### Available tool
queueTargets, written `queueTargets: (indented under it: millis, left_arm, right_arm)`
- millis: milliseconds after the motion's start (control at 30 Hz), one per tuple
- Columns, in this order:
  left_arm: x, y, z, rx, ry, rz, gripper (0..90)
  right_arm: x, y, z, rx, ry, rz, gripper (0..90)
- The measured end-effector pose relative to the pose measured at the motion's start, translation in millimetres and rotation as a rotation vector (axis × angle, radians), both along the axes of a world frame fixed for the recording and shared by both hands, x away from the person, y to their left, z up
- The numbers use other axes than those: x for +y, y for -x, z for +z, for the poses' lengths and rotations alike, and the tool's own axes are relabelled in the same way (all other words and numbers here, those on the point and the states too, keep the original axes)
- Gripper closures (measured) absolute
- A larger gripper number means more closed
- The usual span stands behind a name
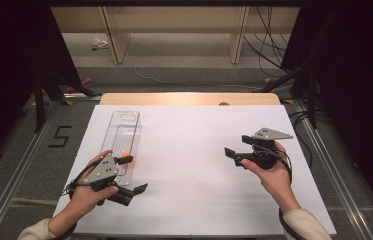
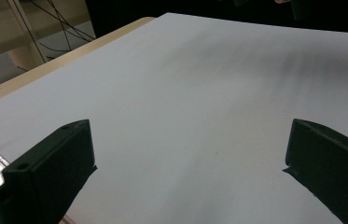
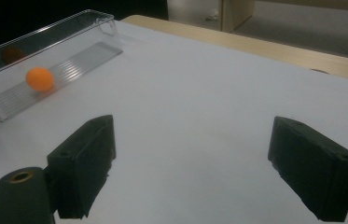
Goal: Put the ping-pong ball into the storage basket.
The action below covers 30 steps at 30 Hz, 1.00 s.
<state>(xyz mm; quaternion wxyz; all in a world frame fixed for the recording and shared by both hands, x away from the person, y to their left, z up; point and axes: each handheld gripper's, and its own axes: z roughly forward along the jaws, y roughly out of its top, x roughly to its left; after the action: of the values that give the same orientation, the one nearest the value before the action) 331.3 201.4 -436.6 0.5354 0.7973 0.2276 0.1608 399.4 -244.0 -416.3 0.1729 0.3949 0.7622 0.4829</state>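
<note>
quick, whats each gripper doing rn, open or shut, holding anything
Left gripper: open, holding nothing.
Right gripper: open, holding nothing.

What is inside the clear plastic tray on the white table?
One orange ball lies on the ridged floor of the clear tray. In the high view the left gripper covers the tray's near end, so anything there is hidden.

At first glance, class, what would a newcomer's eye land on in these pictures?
Most likely the orange ball, bright inside the clear plastic tray on the table's left side. Next, the two black grippers over the white sheet: the left gripper beside the tray, the right gripper opposite, both with jaws apart.
</note>
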Motion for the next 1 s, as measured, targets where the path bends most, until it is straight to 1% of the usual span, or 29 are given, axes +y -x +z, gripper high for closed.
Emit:
queueTargets:
  millis: [467,1000]
  left_arm:
    - [0.5,0.1,0.6,-0.003,0.001,0.001,0.8]
    - [0.7,0.2,0.8,-0.003,0.001,0.001,0.8]
  right_arm:
    - [-25.4,15.1,-2.4,0.004,-0.013,-0.052,16.0]
    - [-38.6,24.1,-6.5,0.007,-0.009,-0.080,16.0]
